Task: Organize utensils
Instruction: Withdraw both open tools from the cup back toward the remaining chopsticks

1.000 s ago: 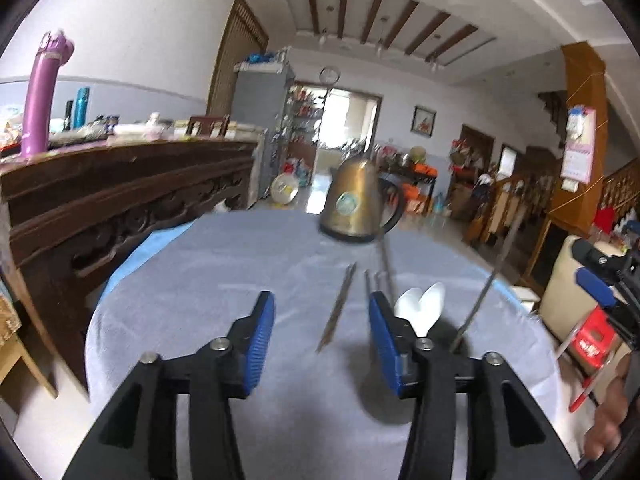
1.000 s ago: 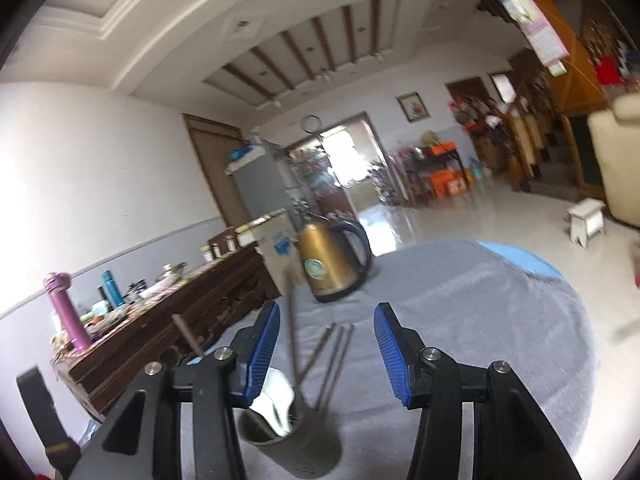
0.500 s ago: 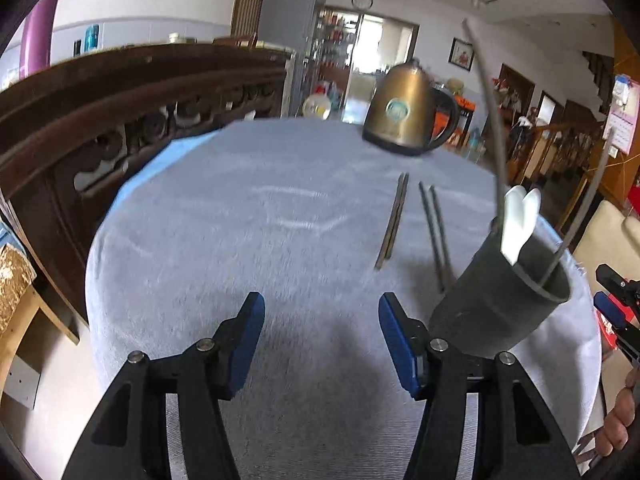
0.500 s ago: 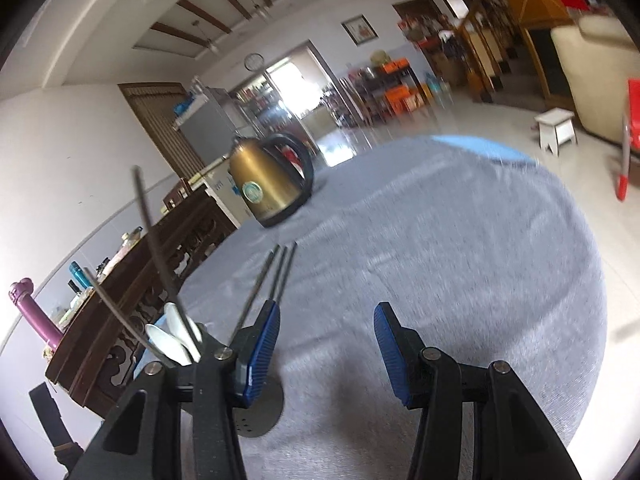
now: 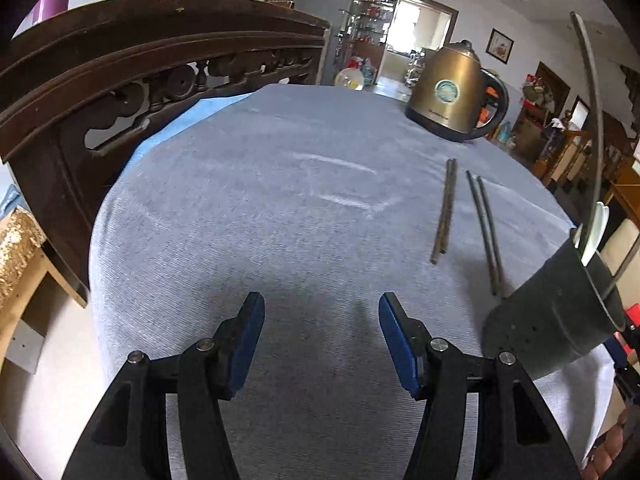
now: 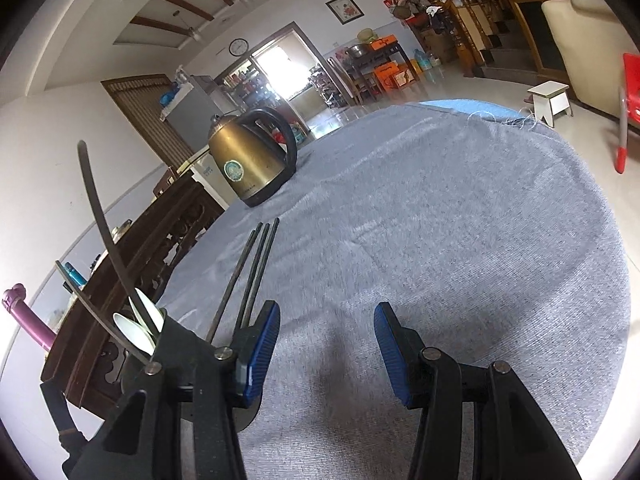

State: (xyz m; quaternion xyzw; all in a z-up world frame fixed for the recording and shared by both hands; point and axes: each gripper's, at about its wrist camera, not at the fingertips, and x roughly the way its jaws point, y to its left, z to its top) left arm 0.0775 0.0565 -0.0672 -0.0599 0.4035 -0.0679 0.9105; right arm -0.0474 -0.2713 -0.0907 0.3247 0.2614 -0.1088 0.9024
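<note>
While the round badge on the brass-coloured kettle (image 5: 456, 92) is carrying lettering too small to read, nothing else in either view is offering legible writing. The kettle is standing at the far side of a round table (image 5: 248, 208) that is wearing a grey-blue cloth. Nearer, two pairs of chopsticks are lying on the cloth: a brown pair (image 5: 444, 212) and, just to its right, a dark grey pair (image 5: 486, 232). The black utensil holder (image 5: 552, 320) is sitting right of them near the table's edge, holding white spoons (image 5: 596, 232) and long thin sticks that are leaning out of it.

The left gripper (image 5: 322, 336) is hovering over bare cloth with its blue pads spread wide, gripping nothing. The right gripper (image 6: 326, 348) is likewise hanging wide apart and empty, with the holder just beside its left finger.

A carved dark wooden sideboard (image 5: 120, 80) is standing left of the table. Beyond, a wall clock (image 6: 239, 46) is hanging above a bright doorway, and a wooden staircase (image 6: 500, 36) is rising on the right.
</note>
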